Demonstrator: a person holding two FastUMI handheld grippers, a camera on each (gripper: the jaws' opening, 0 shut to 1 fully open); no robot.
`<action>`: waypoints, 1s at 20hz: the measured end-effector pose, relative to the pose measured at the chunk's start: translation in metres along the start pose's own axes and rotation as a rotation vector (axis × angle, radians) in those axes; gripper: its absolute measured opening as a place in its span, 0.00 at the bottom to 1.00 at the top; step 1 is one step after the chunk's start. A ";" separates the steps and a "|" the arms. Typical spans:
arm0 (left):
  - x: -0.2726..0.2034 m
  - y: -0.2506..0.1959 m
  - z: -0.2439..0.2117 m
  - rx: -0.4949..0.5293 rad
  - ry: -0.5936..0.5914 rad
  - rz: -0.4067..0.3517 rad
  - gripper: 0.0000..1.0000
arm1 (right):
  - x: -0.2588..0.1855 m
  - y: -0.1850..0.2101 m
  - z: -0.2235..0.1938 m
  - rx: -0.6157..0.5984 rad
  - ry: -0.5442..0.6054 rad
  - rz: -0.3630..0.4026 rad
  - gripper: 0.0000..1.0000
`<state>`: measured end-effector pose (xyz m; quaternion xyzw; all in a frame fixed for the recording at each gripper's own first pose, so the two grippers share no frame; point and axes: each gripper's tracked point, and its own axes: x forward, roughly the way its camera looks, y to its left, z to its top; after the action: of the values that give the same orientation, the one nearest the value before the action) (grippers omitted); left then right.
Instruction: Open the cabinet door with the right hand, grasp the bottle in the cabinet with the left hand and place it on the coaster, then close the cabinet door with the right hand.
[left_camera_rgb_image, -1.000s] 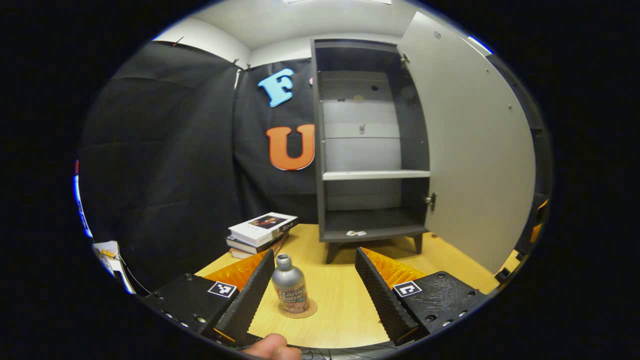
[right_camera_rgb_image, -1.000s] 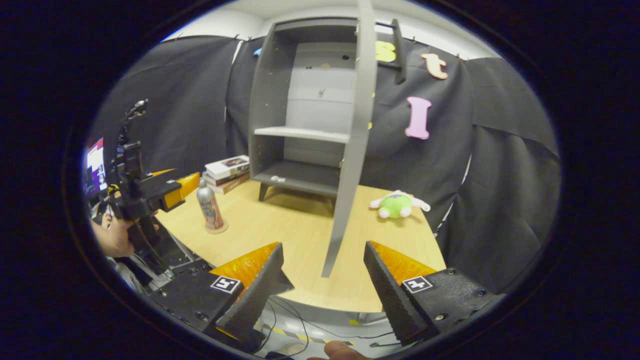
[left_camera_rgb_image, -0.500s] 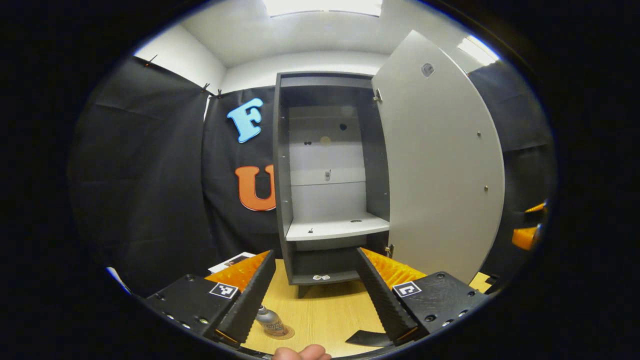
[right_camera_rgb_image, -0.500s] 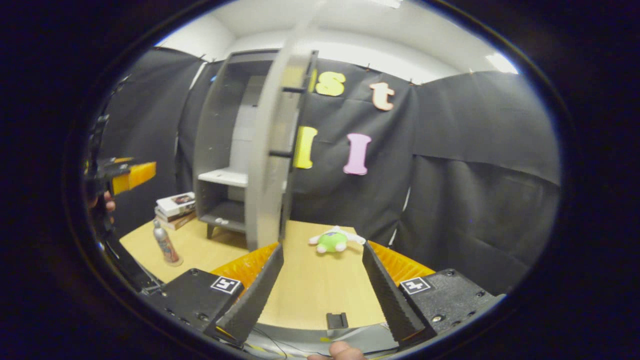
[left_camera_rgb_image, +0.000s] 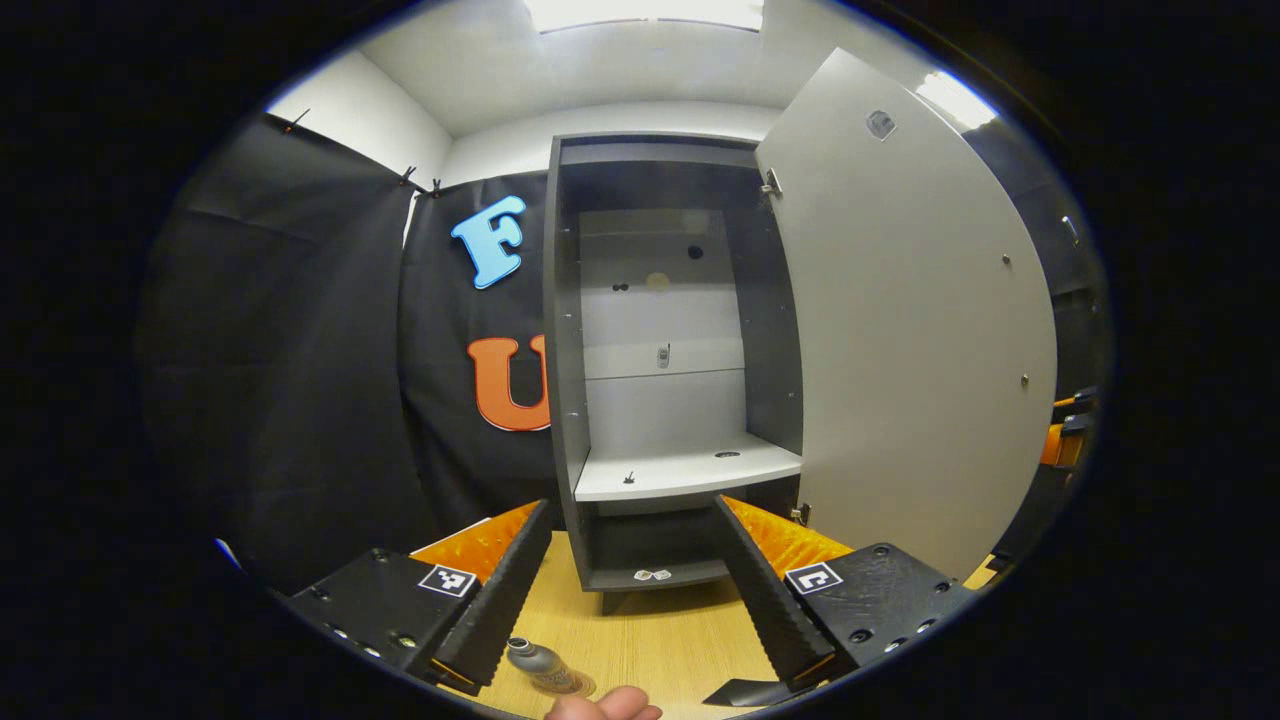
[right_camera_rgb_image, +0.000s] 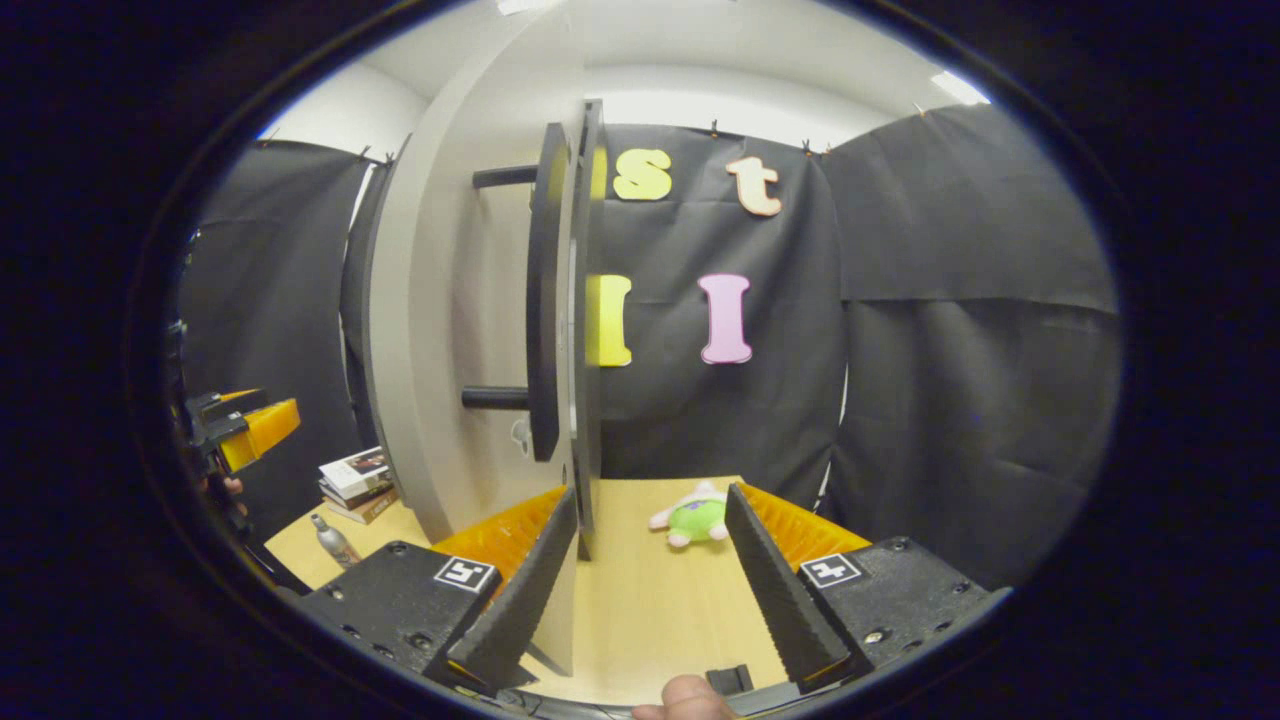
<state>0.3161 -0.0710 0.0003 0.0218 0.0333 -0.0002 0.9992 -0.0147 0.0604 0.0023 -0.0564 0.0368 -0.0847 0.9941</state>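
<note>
The grey cabinet (left_camera_rgb_image: 565, 330) stands open, its door (left_camera_rgb_image: 900, 330) swung out to the right. Its shelves hold no bottle. A silver bottle (left_camera_rgb_image: 540, 665) stands on the round coaster (left_camera_rgb_image: 578, 686) at the bottom of the left gripper view, below and apart from my open left gripper (left_camera_rgb_image: 630, 600). In the right gripper view the door (right_camera_rgb_image: 450, 300) shows its outer face, with the long black handle (right_camera_rgb_image: 545, 300) close in front. My right gripper (right_camera_rgb_image: 650, 590) is open, its left finger next to the door's free edge. The bottle (right_camera_rgb_image: 335, 545) is small at the lower left.
A stack of books (right_camera_rgb_image: 355, 478) lies left of the cabinet on the wooden table (right_camera_rgb_image: 650, 620). A green plush toy (right_camera_rgb_image: 697, 518) lies at the table's back right. The left gripper (right_camera_rgb_image: 250, 428) shows at far left, the right gripper (left_camera_rgb_image: 1062, 432) behind the door's edge.
The left gripper has risen and tilted up, away from the bottle on the coaster. The right gripper has moved in close to the door's outer face and handle.
</note>
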 end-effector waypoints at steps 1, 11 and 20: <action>0.002 -0.003 -0.004 -0.011 0.006 -0.014 0.96 | 0.001 0.007 -0.003 0.007 0.003 0.016 0.96; -0.002 0.034 -0.020 -0.022 0.030 0.039 0.96 | 0.012 0.100 0.017 0.018 -0.021 0.205 0.92; -0.020 0.084 -0.027 0.018 0.045 0.142 0.96 | 0.035 0.144 0.030 -0.001 -0.065 0.254 0.96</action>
<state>0.2948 0.0146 -0.0220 0.0330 0.0543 0.0707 0.9955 0.0458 0.1984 0.0125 -0.0547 0.0113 0.0437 0.9975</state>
